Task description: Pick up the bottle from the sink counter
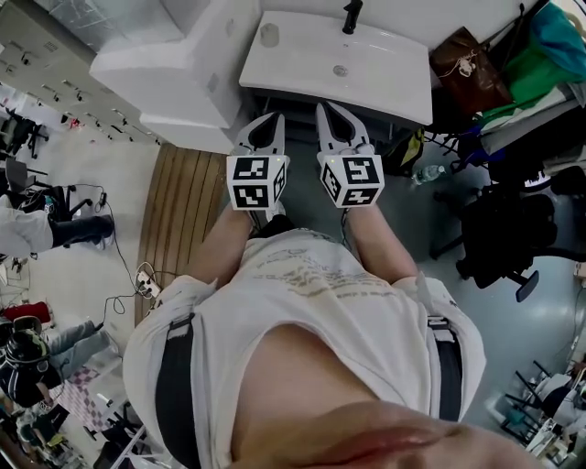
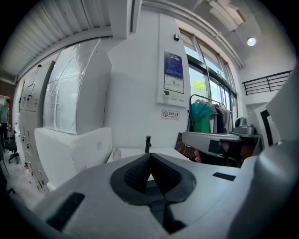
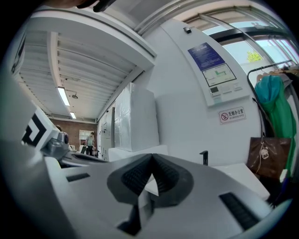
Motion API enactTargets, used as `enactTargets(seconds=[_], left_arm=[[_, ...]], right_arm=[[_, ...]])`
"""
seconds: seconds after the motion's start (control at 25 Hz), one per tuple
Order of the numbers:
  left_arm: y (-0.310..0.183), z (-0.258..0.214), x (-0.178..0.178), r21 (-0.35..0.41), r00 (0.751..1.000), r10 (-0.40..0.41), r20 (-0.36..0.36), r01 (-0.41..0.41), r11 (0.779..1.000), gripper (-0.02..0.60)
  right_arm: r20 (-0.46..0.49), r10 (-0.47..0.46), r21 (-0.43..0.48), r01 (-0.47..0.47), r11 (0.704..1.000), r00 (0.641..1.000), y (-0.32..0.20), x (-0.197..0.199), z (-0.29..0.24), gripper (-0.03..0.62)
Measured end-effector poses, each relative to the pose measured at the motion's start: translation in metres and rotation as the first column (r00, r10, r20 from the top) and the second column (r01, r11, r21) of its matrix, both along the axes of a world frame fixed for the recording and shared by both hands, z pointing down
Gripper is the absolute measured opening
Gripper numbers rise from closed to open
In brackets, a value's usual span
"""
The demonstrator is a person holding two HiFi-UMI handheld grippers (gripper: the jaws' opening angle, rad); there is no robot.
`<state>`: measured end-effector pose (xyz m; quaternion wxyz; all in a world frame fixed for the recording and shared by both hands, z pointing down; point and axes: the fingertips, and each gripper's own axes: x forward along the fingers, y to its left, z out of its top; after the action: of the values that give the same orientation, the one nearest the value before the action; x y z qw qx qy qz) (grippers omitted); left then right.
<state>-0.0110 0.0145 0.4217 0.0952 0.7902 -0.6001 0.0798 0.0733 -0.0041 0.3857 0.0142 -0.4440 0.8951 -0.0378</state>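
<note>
The bottle (image 1: pixel 268 35) is a small pale, translucent one standing at the far left of the white sink counter (image 1: pixel 385 87), left of the black faucet (image 1: pixel 349 16). In the left gripper view the bottle (image 2: pixel 116 154) stands well ahead, beside the faucet (image 2: pixel 148 143). My left gripper (image 1: pixel 274 119) and right gripper (image 1: pixel 326 110) are side by side just short of the counter's front edge. Both are shut with nothing in them. The jaws meet at their tips in the left gripper (image 2: pixel 150 156) and in the right gripper (image 3: pixel 152 157). The right gripper view shows the faucet (image 3: pixel 204 158) but not the bottle.
A big white wrapped block (image 1: pixel 174 64) stands left of the sink. A brown bag (image 1: pixel 469 69) and hanging green clothes (image 1: pixel 549 55) crowd its right side. A black office chair (image 1: pixel 508 229) stands at the right, and wooden slats (image 1: pixel 183 197) and cables (image 1: pixel 146 279) lie at the left.
</note>
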Motion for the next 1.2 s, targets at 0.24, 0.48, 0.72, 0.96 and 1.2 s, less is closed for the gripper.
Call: enactTargets(seconds=[0.24,0.48,0.72,0.96,1.2], left_arm=[[-0.041,0.002,-0.029,-0.012,1.0,0.004,-0.01,-0.004,1.0,0.021],[-0.084,-0.005,-0.061,0.005,1.0,0.023,-0.011,-0.023,1.0,0.021],[-0.118,-0.004,-0.086,0.007,0.998,0.056,-0.015,-0.056,0.998,0.021],[-0.142,0.002,-0.099,-0.007,0.996,0.092,-0.003,-0.092,0.996,0.021],[-0.152,0.012,-0.107,-0.035,0.995,0.098,-0.005,-0.098,0.995,0.021]], right_arm=[[-0.017,0.0,-0.014,0.0,1.0,1.0,-0.043,-0.029,0.0,0.025],[-0.039,0.018,0.007,-0.018,1.0,0.999,-0.082,-0.061,-0.006,0.023],[-0.043,0.044,0.014,-0.043,0.999,0.998,-0.114,-0.088,-0.007,0.025],[-0.005,0.086,0.025,-0.086,0.996,0.996,-0.127,-0.095,-0.009,0.025],[-0.008,0.094,0.006,-0.094,0.996,0.996,-0.141,-0.102,-0.005,0.023]])
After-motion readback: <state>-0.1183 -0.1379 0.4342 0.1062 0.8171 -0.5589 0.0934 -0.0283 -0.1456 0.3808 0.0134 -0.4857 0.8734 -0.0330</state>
